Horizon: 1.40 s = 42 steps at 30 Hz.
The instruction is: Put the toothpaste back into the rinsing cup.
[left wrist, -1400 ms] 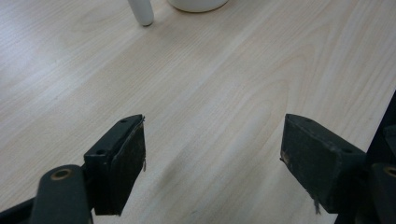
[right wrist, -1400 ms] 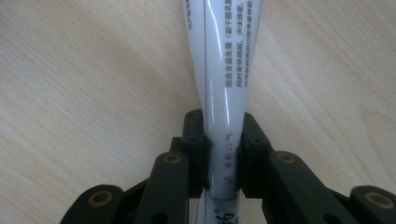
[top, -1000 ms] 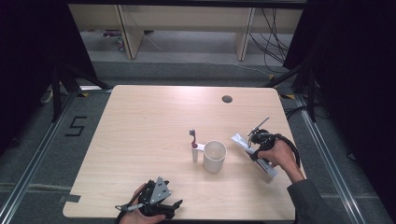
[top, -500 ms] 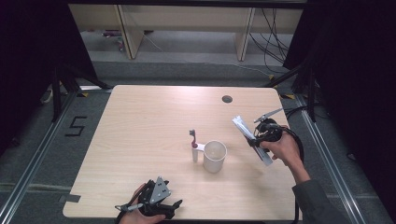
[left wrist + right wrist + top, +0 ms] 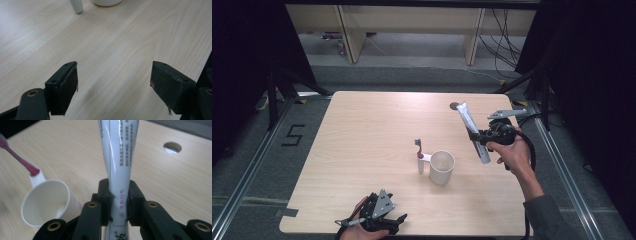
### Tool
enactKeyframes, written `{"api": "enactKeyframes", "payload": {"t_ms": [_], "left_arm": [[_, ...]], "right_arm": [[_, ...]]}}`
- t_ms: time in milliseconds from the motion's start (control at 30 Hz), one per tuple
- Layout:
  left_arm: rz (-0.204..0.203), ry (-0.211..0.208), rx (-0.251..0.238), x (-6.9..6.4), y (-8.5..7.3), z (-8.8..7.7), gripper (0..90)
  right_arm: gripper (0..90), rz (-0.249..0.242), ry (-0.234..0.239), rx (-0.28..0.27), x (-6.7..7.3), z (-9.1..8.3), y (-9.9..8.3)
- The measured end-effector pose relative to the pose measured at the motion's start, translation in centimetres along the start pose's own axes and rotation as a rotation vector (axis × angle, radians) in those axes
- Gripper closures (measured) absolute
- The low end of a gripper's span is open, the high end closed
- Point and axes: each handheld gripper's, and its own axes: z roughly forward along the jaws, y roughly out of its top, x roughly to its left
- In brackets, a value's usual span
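My right gripper [image 5: 475, 134] is pinching the white toothpaste tube [image 5: 472, 131] across its middle, both pads pressed into its sides so the tube narrows between them, as the right gripper view [image 5: 119, 205] shows. The tube [image 5: 119, 162] hangs in the air above the right part of the table [image 5: 372, 130], clear of the wood. Its long axis runs on a slant in the high view: the flat crimped end points up and away toward the round hole [image 5: 454, 105] near the far edge, and the other end points down and toward me, past my right hand [image 5: 512, 152]. The white cup [image 5: 442, 167] stands near the table's middle, with the toothbrush [image 5: 418, 150] just beside it in a white holder.

My left gripper [image 5: 377, 217] rests at the near edge, its 2 jaws spread wide with bare table between them [image 5: 113, 82].
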Motion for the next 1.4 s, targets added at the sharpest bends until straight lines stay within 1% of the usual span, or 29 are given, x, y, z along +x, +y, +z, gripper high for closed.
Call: {"api": "enactKeyframes", "payload": {"t_ms": [67,100,133,167,200,233,267,300,333,400,433,467,500,533,567,633,667,700,800,833,867,900,967,1033,1100,1167,1233,1300,1400], "left_arm": [[0.003,0.002,0.000,0.0,0.0,0.0,21.8],[-0.002,0.003,0.000,0.0,0.0,0.0,21.8],[-0.002,0.003,0.000,0.0,0.0,0.0,21.8],[0.002,0.007,-0.002,0.1,0.0,-0.1,21.8],[-0.007,0.008,-0.010,0.1,0.0,-0.1,21.8],[0.004,0.007,0.001,0.2,0.0,-0.1,21.8],[0.004,0.007,0.001,0.2,0.0,-0.1,21.8],[-0.006,0.013,-0.006,0.2,0.0,-0.2,21.8],[-0.006,0.013,-0.006,0.2,0.0,-0.2,21.8],[-0.011,0.011,-0.013,0.2,0.0,-0.1,21.8],[-0.002,0.015,0.003,0.3,0.0,-0.2,21.8],[-0.008,0.017,-0.004,0.3,0.0,-0.2,21.8],[-0.008,0.017,-0.004,0.3,0.0,-0.2,21.8],[-0.022,0.013,-0.031,0.2,-0.1,0.0,21.8],[-0.022,0.013,-0.031,0.2,-0.1,0.0,21.8],[-0.022,0.013,-0.020,0.3,-0.1,-0.1,21.8],[-0.022,0.013,-0.020,0.3,-0.1,-0.1,21.8],[-0.015,0.011,-0.017,0.3,0.0,-0.1,21.8],[-0.015,0.011,-0.015,0.3,0.0,-0.2,21.8],[-0.015,0.011,-0.015,0.3,0.0,-0.2,21.8],[-0.018,0.016,-0.016,0.3,0.0,-0.2,21.8],[-0.020,0.010,-0.018,0.3,-0.1,-0.1,21.8],[-0.009,0.018,-0.007,0.4,-0.1,-0.1,21.8],[-0.018,0.007,-0.015,0.3,-0.1,-0.1,21.8],[-0.013,0.007,-0.013,0.3,-0.1,-0.1,21.8],[-0.016,0.010,-0.012,0.4,-0.1,-0.2,21.8],[-0.013,0.009,-0.013,0.4,-0.1,-0.2,21.8],[-0.017,0.007,-0.013,0.3,-0.1,-0.1,21.8],[-0.017,0.008,-0.014,0.3,-0.1,-0.1,21.8]], "right_arm": [[76.6,0.007,-0.006,-0.018,0.3,0.0,0.0],[76.7,-0.018,-0.002,-0.042,0.8,-0.2,0.2],[76.7,-0.018,-0.002,-0.042,0.8,-0.2,0.2],[76.7,-0.016,0.011,-0.082,1.2,-0.1,0.4],[76.7,-0.030,0.012,-0.100,1.3,-0.2,0.5],[76.7,-0.020,0.028,-0.100,1.7,-0.2,0.6],[76.7,-0.020,0.028,-0.100,1.7,-0.2,0.6],[76.7,-0.031,0.052,-0.136,2.3,-0.1,0.7],[76.7,-0.031,0.052,-0.136,2.3,-0.1,0.7],[76.7,-0.059,0.077,-0.171,3.0,0.3,1.0],[76.7,-0.059,0.077,-0.171,3.0,0.3,1.0],[76.6,-0.044,0.088,-0.192,3.5,0.5,1.1],[76.6,-0.044,0.088,-0.192,3.5,0.5,1.1],[76.6,-0.057,0.092,-0.212,3.7,0.9,1.2],[76.6,-0.057,0.092,-0.212,3.7,0.9,1.2],[76.7,-0.059,0.124,-0.222,4.4,1.3,1.3],[76.7,-0.059,0.124,-0.222,4.4,1.3,1.3],[76.7,-0.048,0.129,-0.211,4.9,1.7,1.3],[76.7,-0.058,0.133,-0.219,5.1,2.1,1.4],[76.7,-0.036,0.136,-0.221,5.4,2.3,1.4],[76.7,-0.036,0.136,-0.221,5.4,2.3,1.4],[76.7,-0.060,0.147,-0.219,5.6,2.7,1.4],[76.7,-0.054,0.153,-0.228,6.0,2.8,1.5],[76.7,-0.037,0.161,-0.243,6.2,3.0,1.5],[76.7,-0.061,0.161,-0.254,6.3,3.2,1.5],[76.7,-0.042,0.163,-0.244,6.7,3.3,1.4],[76.7,-0.058,0.165,-0.254,6.7,3.6,1.3],[76.7,-0.036,0.178,-0.248,6.9,3.7,1.1],[76.7,-0.047,0.180,-0.253,6.9,4.0,1.0]]}}
